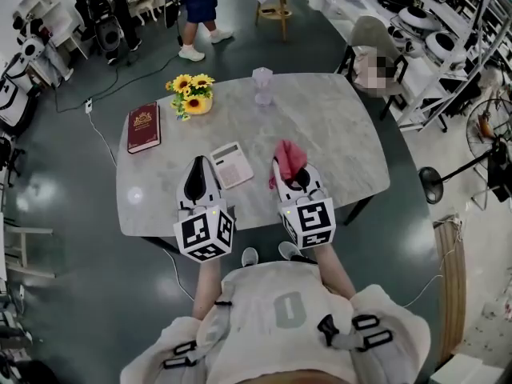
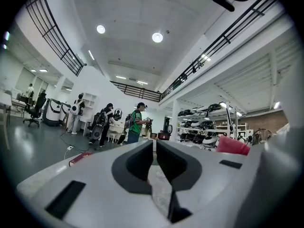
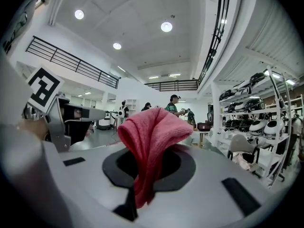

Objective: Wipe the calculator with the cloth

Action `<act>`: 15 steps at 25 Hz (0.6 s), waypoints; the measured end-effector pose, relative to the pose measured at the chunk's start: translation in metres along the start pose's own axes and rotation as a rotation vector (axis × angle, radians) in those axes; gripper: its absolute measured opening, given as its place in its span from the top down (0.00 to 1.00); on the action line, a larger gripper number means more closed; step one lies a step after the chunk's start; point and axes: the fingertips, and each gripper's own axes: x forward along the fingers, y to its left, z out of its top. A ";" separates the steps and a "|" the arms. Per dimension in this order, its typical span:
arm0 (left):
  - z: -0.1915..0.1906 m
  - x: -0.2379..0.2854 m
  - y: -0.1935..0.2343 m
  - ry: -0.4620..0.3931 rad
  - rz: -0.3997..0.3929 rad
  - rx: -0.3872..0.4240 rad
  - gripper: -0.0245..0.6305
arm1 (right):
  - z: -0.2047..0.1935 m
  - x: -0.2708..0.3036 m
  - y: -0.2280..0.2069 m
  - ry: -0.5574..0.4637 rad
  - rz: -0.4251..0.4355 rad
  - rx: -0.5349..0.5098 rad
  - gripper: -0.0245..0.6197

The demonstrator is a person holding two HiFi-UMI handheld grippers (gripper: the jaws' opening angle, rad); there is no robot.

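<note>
In the head view we see the calculator lying on the bench between our left tongs and right tongs, and only that view shows it. The left gripper view shows its tongs closed on nothing. The right gripper view shows the pink cloth clamped and drooping over the jaws.

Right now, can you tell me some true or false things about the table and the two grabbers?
1. The right gripper is shut on the pink cloth. True.
2. The left gripper holds the calculator. False: its jaws are shut on nothing; the calculator lies on the table between the two grippers.
3. The red book lies on the calculator. False: it lies apart, near the table's left edge.
4. The sunflowers stand on the table. True.
</note>
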 end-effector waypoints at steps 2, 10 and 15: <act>0.005 0.000 -0.004 -0.024 -0.009 -0.008 0.92 | 0.000 0.000 -0.001 -0.002 0.005 0.000 0.88; 0.003 0.015 -0.003 -0.039 -0.026 -0.028 0.26 | -0.005 0.006 0.000 0.012 0.032 0.009 0.88; -0.006 0.020 0.007 0.000 -0.013 -0.067 0.26 | -0.007 0.015 -0.002 0.018 0.043 0.023 0.88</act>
